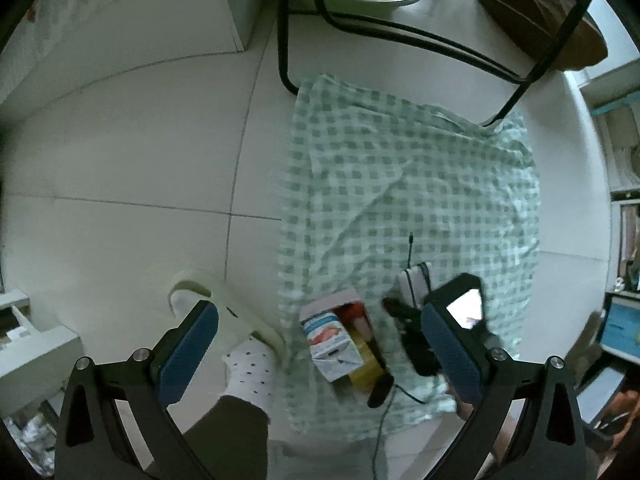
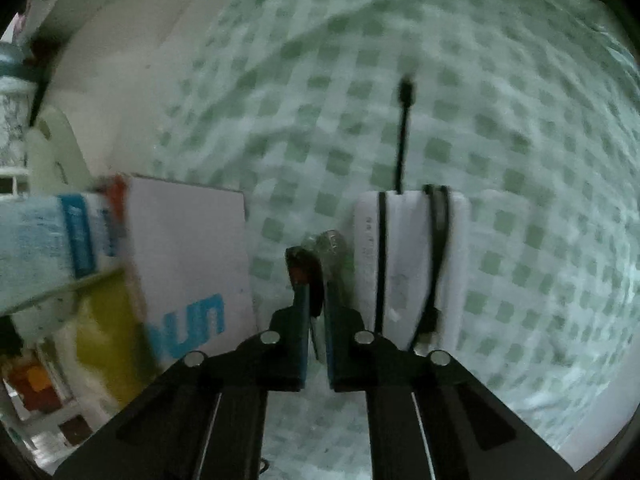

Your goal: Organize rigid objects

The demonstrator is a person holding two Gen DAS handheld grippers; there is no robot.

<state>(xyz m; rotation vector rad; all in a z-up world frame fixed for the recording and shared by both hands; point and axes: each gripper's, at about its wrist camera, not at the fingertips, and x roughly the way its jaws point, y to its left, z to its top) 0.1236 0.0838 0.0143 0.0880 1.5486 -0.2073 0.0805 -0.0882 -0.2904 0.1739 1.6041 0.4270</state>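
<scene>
Left gripper (image 1: pixel 318 354) wide open, right gripper (image 2: pixel 316 276) clamped shut

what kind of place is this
Probably a room in a home: a tiled floor with a checked cloth spread on it, a black-framed chair standing over it, and shelves at the right edge.

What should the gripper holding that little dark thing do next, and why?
Probably lift it gently straight up. The right gripper is pinched shut on a small dark object on the checked cloth, squeezed between the white box and the white device, so moving sideways could bump them.
</scene>
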